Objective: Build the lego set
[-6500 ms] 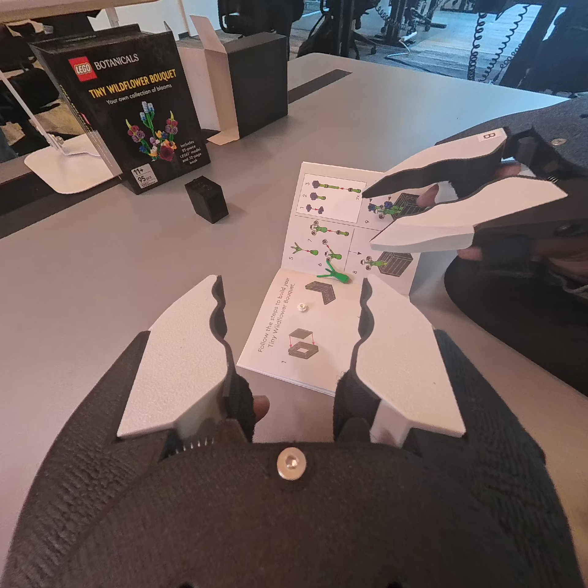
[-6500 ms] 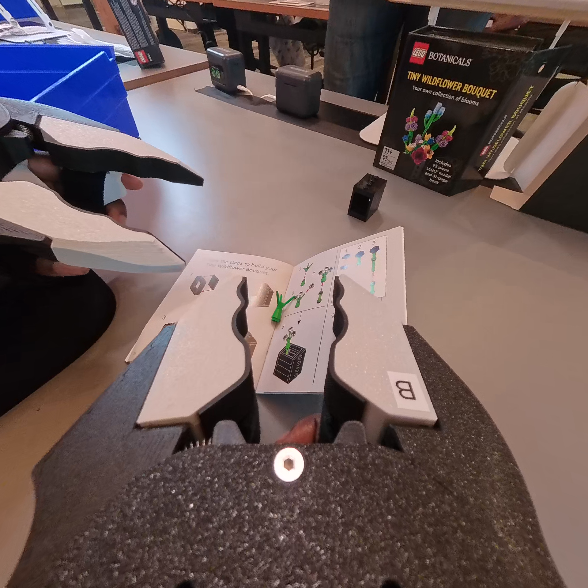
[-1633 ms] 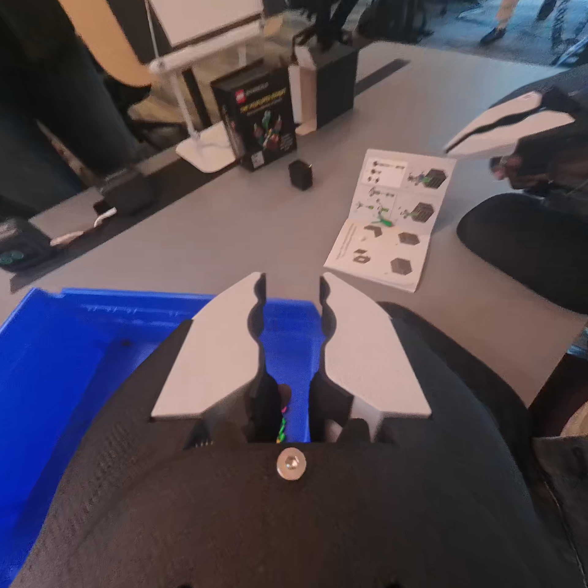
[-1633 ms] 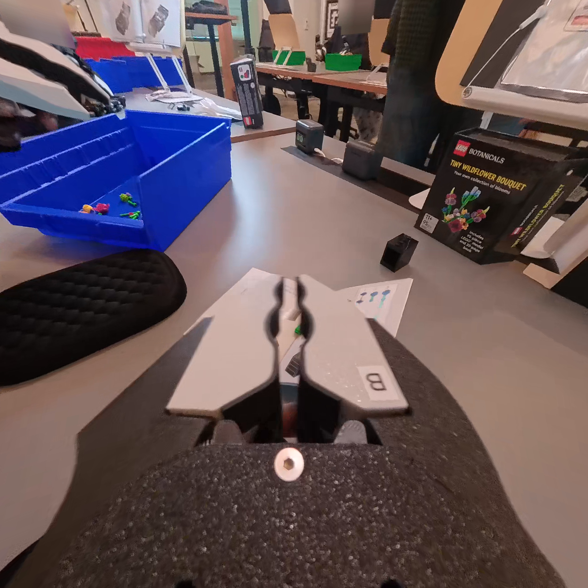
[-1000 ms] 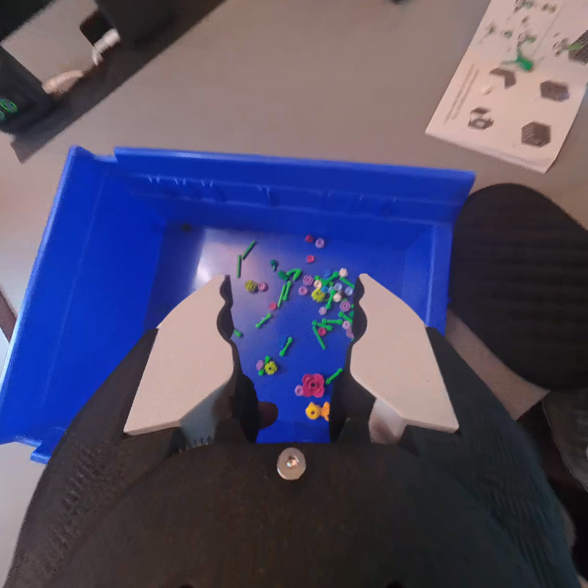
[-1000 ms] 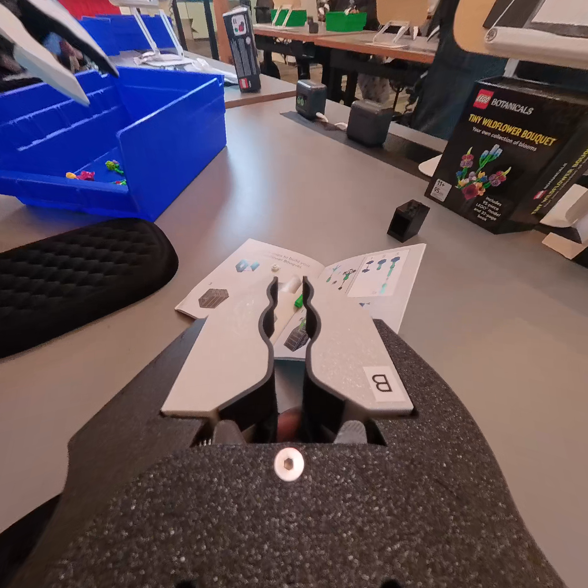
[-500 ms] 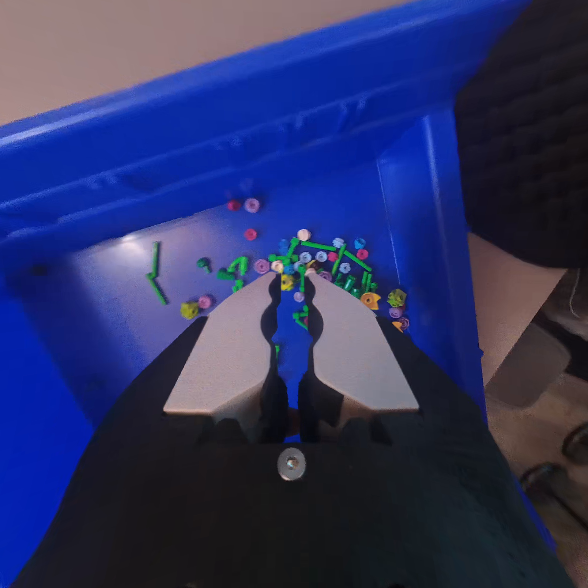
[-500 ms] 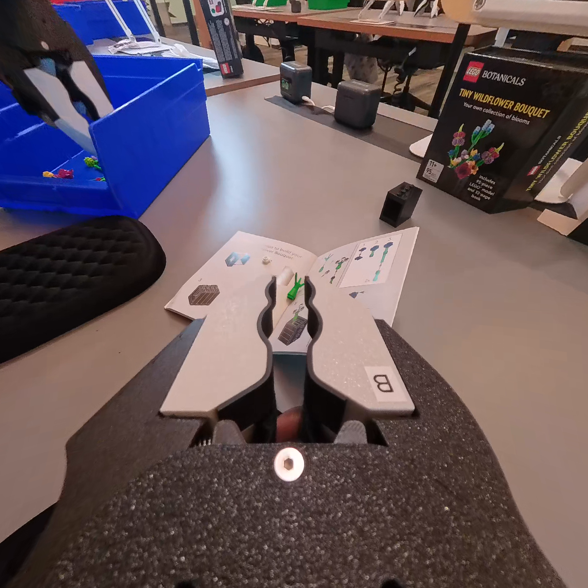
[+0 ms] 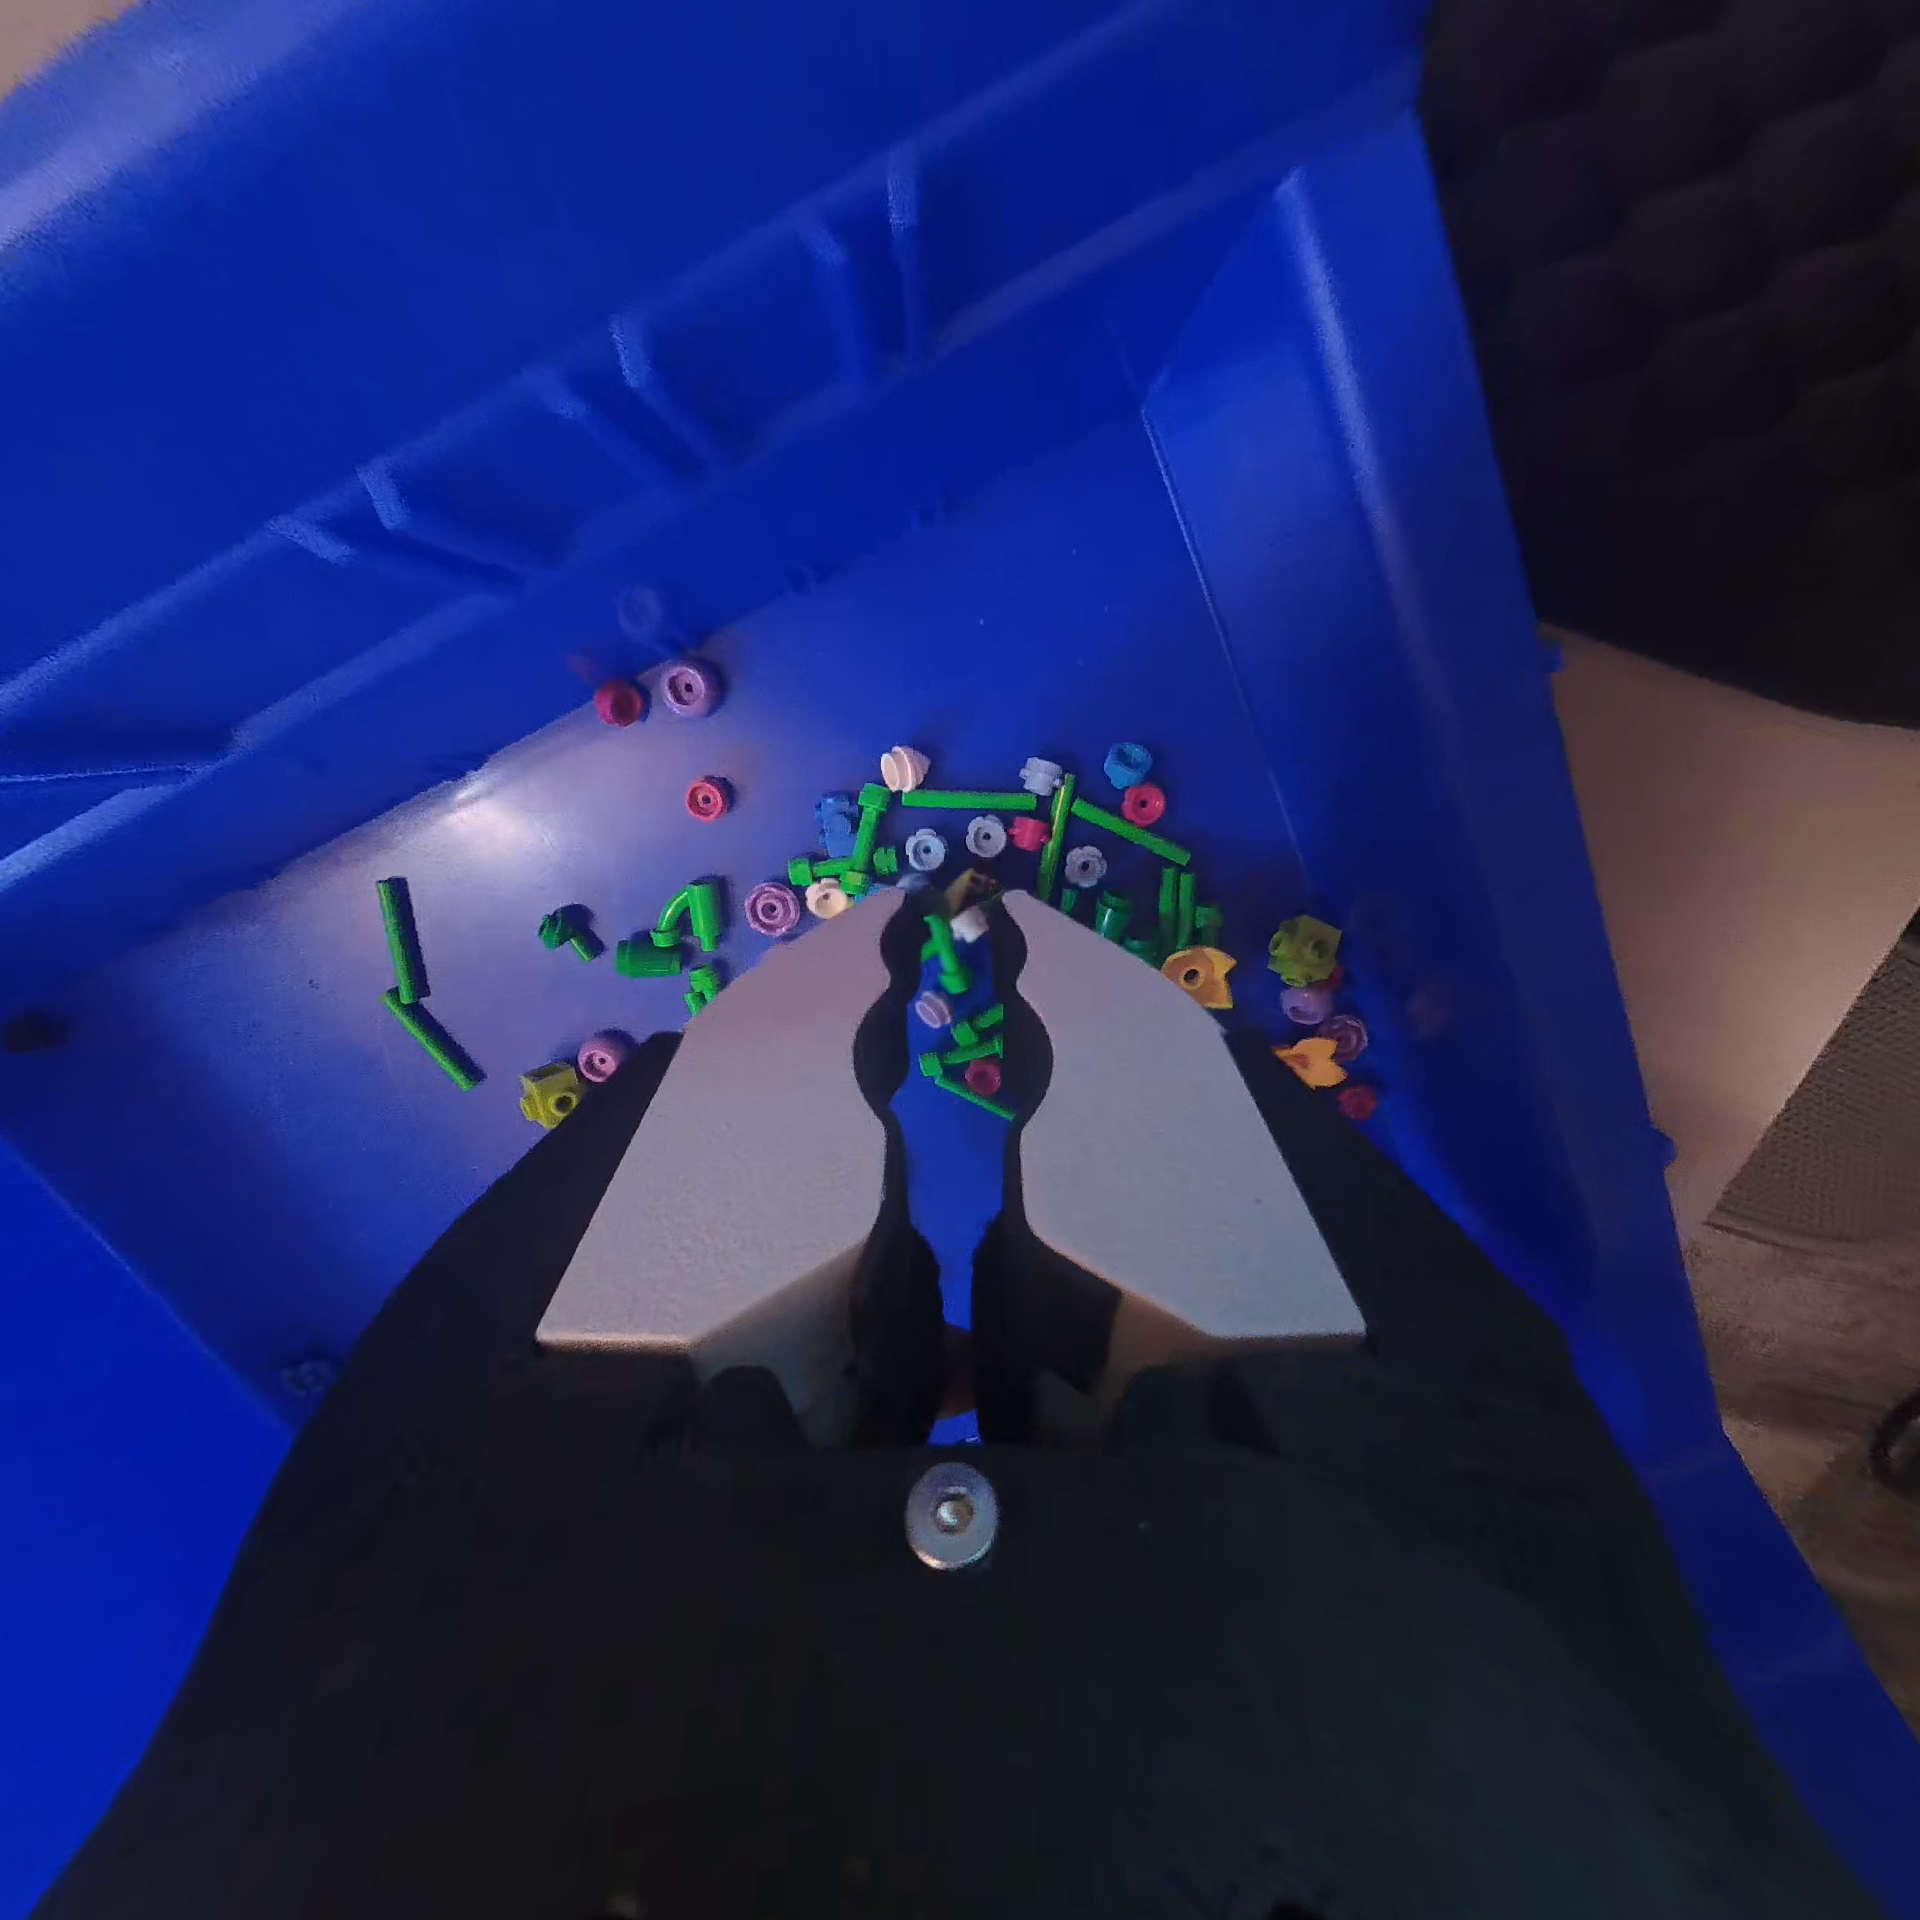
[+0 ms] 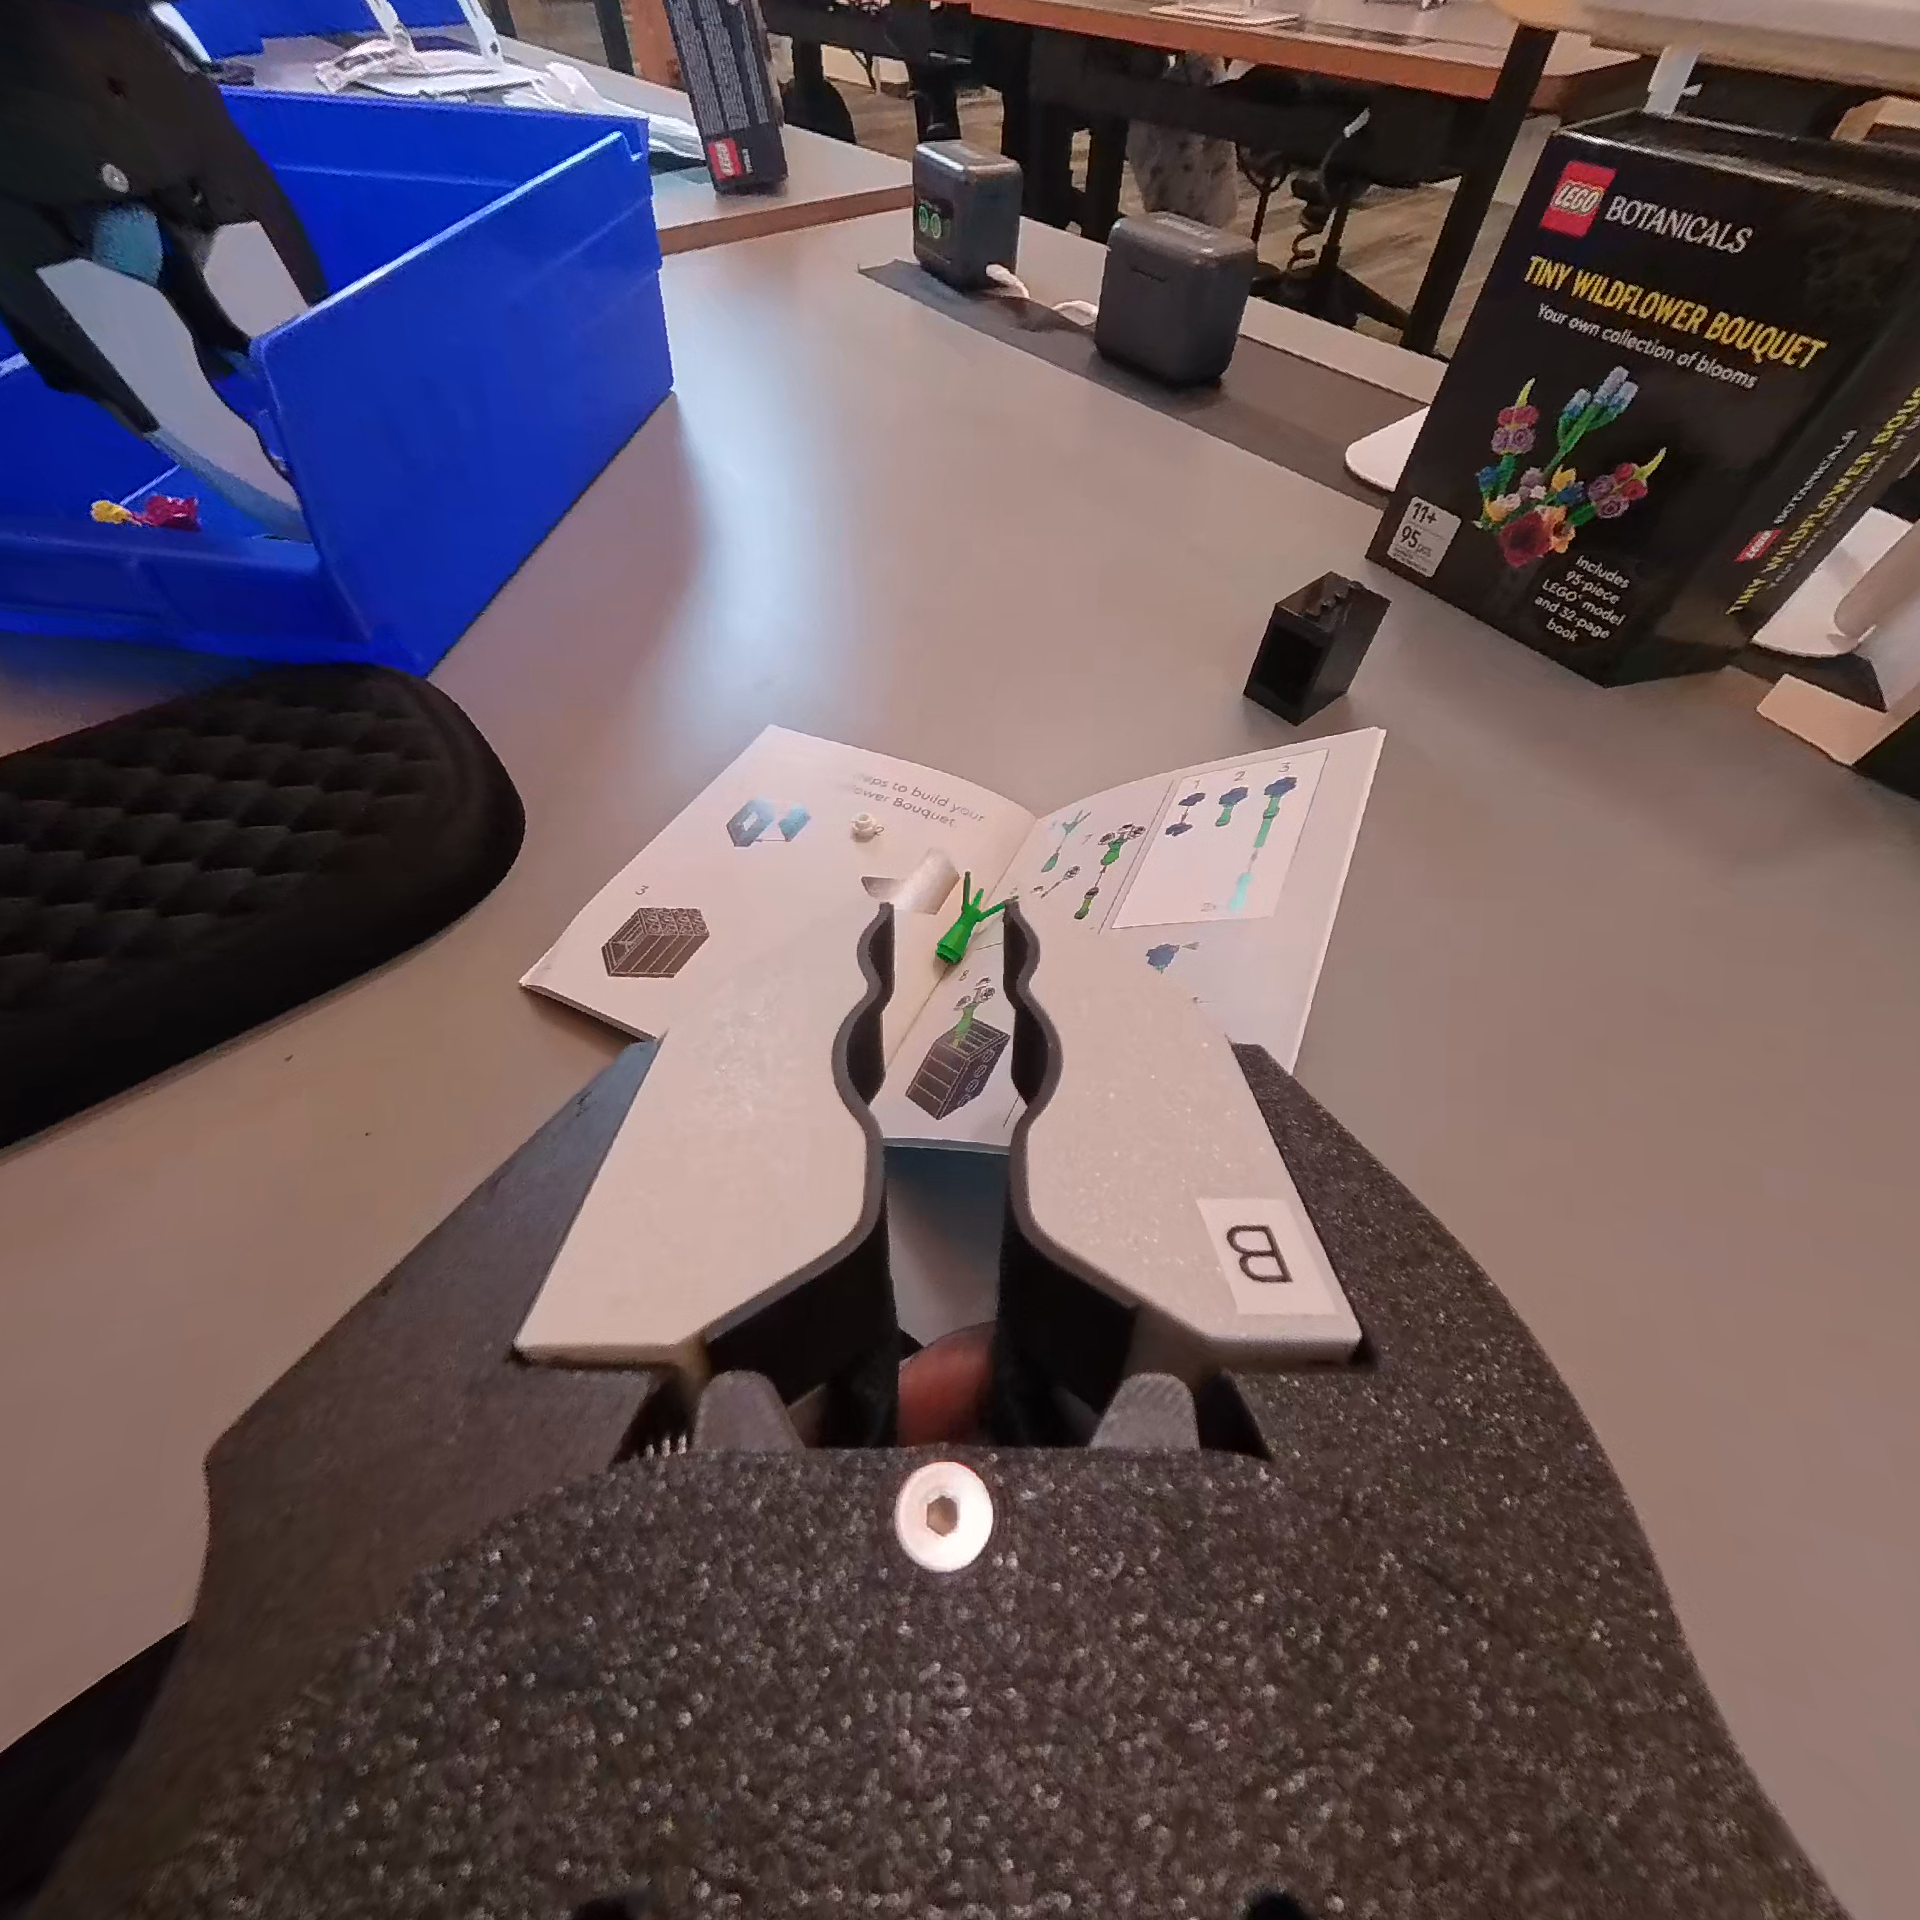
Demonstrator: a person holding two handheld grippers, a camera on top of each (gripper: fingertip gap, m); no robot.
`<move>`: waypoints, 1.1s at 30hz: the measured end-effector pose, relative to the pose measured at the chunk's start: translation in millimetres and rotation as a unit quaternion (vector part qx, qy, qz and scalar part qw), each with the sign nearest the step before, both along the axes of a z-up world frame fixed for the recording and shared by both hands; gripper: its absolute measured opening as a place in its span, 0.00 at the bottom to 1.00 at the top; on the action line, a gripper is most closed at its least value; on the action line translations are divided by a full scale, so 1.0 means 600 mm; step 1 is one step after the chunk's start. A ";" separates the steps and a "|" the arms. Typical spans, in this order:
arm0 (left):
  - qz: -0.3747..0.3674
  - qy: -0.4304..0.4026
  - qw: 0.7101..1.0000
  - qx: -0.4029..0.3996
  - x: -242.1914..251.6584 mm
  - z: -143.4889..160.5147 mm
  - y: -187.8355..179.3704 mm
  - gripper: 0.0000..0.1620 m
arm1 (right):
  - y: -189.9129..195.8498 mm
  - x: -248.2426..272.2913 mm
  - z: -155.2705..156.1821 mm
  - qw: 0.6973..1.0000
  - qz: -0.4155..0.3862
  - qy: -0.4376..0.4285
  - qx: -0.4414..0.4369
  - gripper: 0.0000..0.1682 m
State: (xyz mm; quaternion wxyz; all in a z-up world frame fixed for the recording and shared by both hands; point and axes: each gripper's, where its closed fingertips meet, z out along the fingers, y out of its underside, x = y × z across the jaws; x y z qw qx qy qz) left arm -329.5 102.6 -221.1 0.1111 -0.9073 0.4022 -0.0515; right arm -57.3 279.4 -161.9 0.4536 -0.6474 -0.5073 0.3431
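My left gripper (image 9: 952, 906) is down inside the blue bin (image 9: 1351, 623), its tips over a pile of small Lego pieces (image 9: 997, 842): green stems, and pink, purple, white and yellow flower parts. Its jaws stand a narrow gap apart, with a small white piece (image 9: 968, 923) and a green piece (image 9: 940, 940) between the tips. I cannot tell whether they are pinched. My right gripper (image 10: 943, 920) hovers low over the open instruction booklet (image 10: 748, 862), jaws a narrow gap apart. A green stem piece (image 10: 961, 925) lies on the page between its tips.
A black padded rest (image 10: 208, 862) lies left of the booklet, next to the bin (image 10: 468, 395). A small black brick (image 10: 1314, 649) and the black set box (image 10: 1642, 416) stand at the right. Two grey devices (image 10: 1174, 296) sit on a dark strip behind. A tiny white piece (image 10: 862, 826) lies on the booklet. The grippers' ends are close to 35 centimetres from one another. To reach the small black brick (image 10: 1314, 649) in a straight line is about 20 centimetres for my right fingers, about 35 centimetres for my left.
My left gripper has dropped from above the bin down to the pile near its right wall, and its jaws went from wide open to a narrow gap. The right gripper barely moved.
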 end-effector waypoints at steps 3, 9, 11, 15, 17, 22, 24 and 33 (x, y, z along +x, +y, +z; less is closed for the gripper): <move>0.001 0.011 1.000 -0.002 -0.003 -0.003 -0.001 0.07 | 0.001 0.001 0.003 1.000 -0.002 0.005 -0.001 0.11; -0.006 0.015 1.000 -0.001 -0.004 0.005 -0.010 0.09 | 0.001 0.002 0.005 1.000 -0.003 0.010 0.000 0.12; -0.009 0.013 1.000 -0.004 -0.004 0.007 -0.017 0.09 | 0.001 0.002 0.004 1.000 -0.003 0.009 0.002 0.12; -0.010 0.016 1.000 -0.011 -0.004 0.002 -0.028 0.07 | 0.000 0.001 0.003 1.000 -0.001 0.005 0.003 0.12; -0.002 0.019 1.000 -0.008 -0.007 -0.001 -0.026 0.06 | 0.000 0.001 0.002 1.000 -0.001 0.004 0.003 0.12; 0.010 0.016 1.000 -0.002 -0.009 -0.002 -0.019 0.04 | 0.000 0.001 0.003 1.000 -0.001 0.006 0.004 0.12; 0.013 0.014 1.000 -0.001 -0.009 -0.002 -0.018 0.04 | 0.000 0.001 0.003 1.000 -0.001 0.006 0.003 0.13; 0.017 0.004 1.000 -0.004 -0.009 -0.003 -0.016 0.03 | -0.001 0.000 0.001 1.000 -0.001 0.002 0.009 0.13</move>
